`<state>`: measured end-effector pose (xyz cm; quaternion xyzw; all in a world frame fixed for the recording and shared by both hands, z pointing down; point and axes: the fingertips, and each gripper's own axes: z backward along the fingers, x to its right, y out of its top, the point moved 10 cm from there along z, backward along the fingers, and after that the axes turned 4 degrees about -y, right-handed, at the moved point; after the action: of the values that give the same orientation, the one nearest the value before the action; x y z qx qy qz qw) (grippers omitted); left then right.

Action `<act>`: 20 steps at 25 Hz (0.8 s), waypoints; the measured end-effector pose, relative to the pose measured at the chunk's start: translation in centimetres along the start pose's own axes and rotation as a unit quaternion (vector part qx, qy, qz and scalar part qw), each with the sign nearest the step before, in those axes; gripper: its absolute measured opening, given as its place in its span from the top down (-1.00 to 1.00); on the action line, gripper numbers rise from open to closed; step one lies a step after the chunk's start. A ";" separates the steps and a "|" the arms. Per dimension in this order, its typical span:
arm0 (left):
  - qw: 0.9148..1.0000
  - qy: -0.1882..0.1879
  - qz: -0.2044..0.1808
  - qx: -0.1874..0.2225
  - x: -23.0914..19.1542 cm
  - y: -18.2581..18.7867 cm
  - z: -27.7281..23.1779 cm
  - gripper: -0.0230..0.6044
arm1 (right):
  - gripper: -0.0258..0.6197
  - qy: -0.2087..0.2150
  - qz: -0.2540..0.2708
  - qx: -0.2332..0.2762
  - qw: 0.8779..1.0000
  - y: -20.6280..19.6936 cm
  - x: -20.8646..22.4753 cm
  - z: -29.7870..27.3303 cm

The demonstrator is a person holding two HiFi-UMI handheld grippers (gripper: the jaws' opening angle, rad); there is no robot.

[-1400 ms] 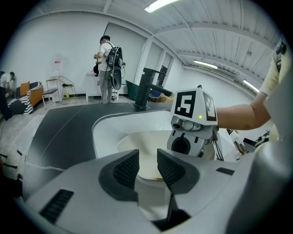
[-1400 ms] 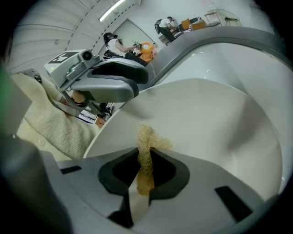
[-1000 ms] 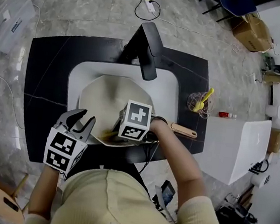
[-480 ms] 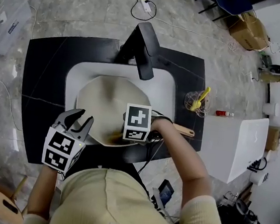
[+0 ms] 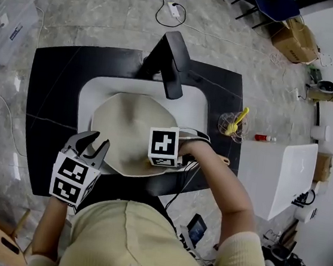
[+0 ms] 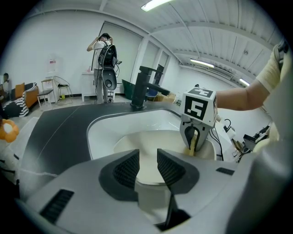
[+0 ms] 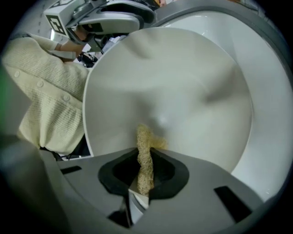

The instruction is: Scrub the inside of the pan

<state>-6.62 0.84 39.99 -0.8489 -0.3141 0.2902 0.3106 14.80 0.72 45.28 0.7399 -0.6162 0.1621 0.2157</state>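
A cream pan [image 5: 125, 124] lies tilted in the white sink [image 5: 200, 106]. My right gripper [image 5: 162, 158] is over the pan's near right part, its jaws hidden under the marker cube in the head view. In the right gripper view it [image 7: 145, 171] is shut on a yellowish fibrous scrubber [image 7: 144, 151] whose tip touches the pan's inside [image 7: 183, 91]. The left gripper view shows that scrubber [image 6: 192, 145] against the pan [image 6: 151, 146]. My left gripper [image 5: 92, 146] stands open at the pan's near left rim, nothing between its fingers [image 6: 171, 169].
A black faucet [image 5: 174, 64] reaches over the sink's far side. On the dark counter [image 5: 53, 97] at the right stands a wire holder with a yellow brush [image 5: 235, 123]. A white box [image 5: 276, 173] is further right. A person [image 6: 103, 59] stands in the background.
My right gripper has shifted slightly right along the pan's near side, and the scrubber now sits hidden under its cube. My arm now covers most of the pan's wooden handle. The left gripper has stayed put.
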 end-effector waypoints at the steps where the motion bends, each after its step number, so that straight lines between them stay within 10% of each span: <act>1: 1.000 0.001 0.001 0.000 0.0 0.0 -0.1 0.57 | 0.73 -0.014 -0.002 -0.012 1.000 -0.2 0.3 -0.1; 20: 0.999 0.029 0.019 -0.019 -1.0 -0.3 -0.7 0.57 | 0.73 -0.309 0.009 -0.084 0.947 -0.7 6.7 -1.9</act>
<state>-6.89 0.12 40.95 -0.8686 -0.2941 0.2654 0.2978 16.82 -3.83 50.19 0.7272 -0.6709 -0.1245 0.0749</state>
